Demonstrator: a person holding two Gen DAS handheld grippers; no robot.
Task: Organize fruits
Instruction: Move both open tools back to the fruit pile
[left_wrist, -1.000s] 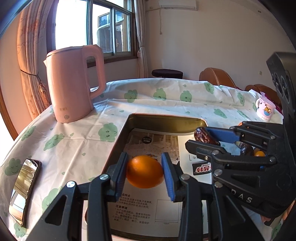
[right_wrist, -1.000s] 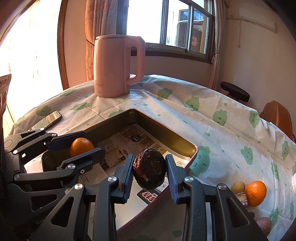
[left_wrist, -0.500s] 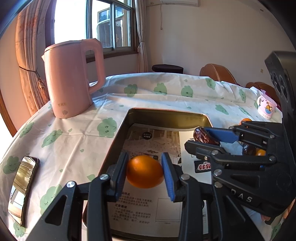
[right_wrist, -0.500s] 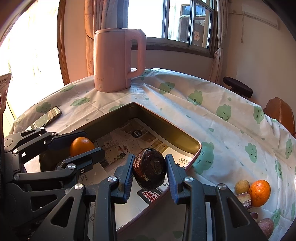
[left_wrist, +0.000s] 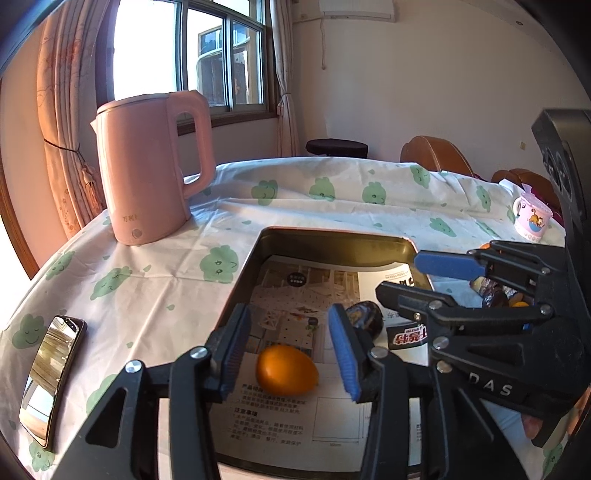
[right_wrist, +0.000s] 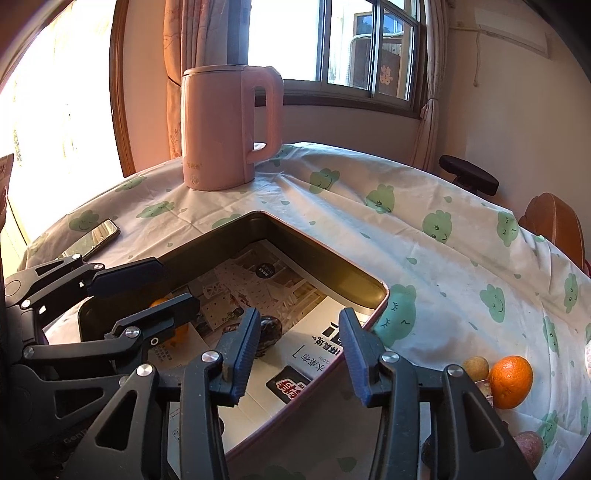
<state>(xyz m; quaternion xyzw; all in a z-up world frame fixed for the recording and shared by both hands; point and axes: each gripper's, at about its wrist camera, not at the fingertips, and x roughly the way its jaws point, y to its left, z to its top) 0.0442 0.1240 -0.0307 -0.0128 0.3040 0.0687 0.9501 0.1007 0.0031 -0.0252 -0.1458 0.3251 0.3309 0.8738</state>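
Both claws hang over the tray (left_wrist: 332, 243), jaws opening. The left claw (left_wrist: 291, 350) is released; the orange (left_wrist: 286, 373) lies on the tray's paper between its pads, untouched. The right claw (right_wrist: 297, 354) is released too; the dark fruit (right_wrist: 269, 334) rests in the tray by its left pad. More fruit (right_wrist: 511, 380) sits on the surface beside the tray.

Home dining room, round table (right_wrist: 436, 251) under cloud-print cloth, pink kettle (right_wrist: 221, 129), phone (left_wrist: 48, 376), child's mug (left_wrist: 532, 221), curtained window (left_wrist: 192, 59), wall air conditioner (left_wrist: 354, 7), brown chairs (left_wrist: 432, 155) along the far side
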